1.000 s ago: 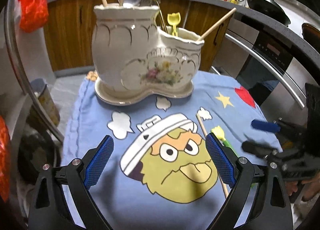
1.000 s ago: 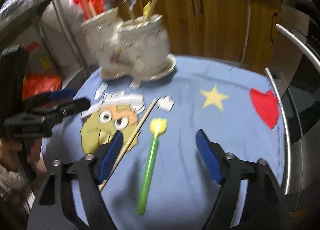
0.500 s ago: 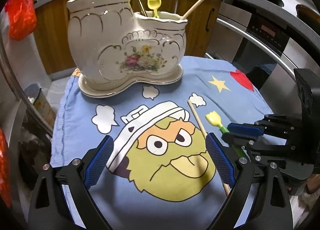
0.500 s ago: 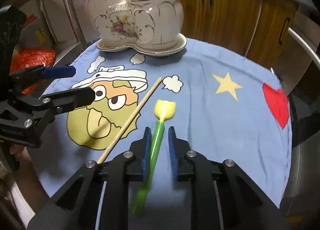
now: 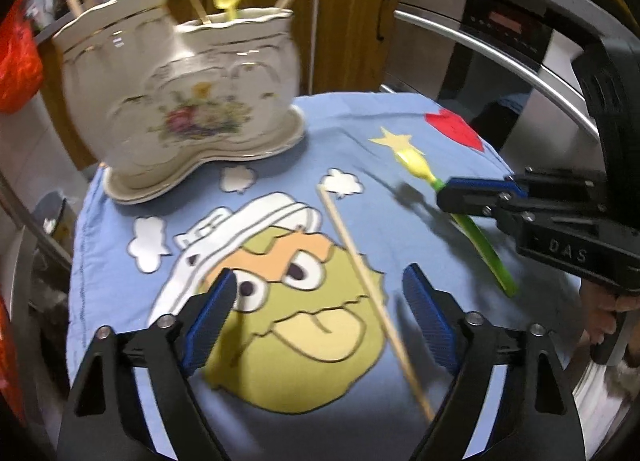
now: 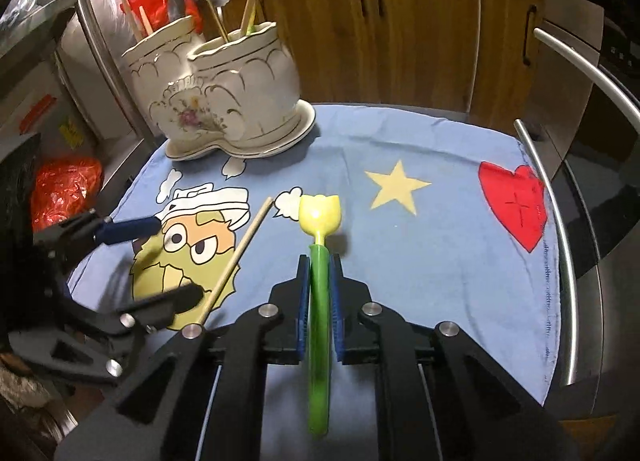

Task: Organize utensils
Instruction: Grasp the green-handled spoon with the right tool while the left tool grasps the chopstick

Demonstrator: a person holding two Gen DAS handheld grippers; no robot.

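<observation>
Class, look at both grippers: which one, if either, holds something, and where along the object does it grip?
The right gripper is shut on the green-handled spoon, gripping its green handle just below the yellow head. The left gripper holds nothing; its jaws are closing around the wooden chopstick.

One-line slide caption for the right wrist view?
Right hand-held gripper shut on green-handled yellow plastic fork above blue cartoon cloth.

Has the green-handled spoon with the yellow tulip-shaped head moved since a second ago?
Yes. The green-handled spoon is now shut in the right gripper, its head swung from beside the wooden chopstick toward the yellow star.
</observation>
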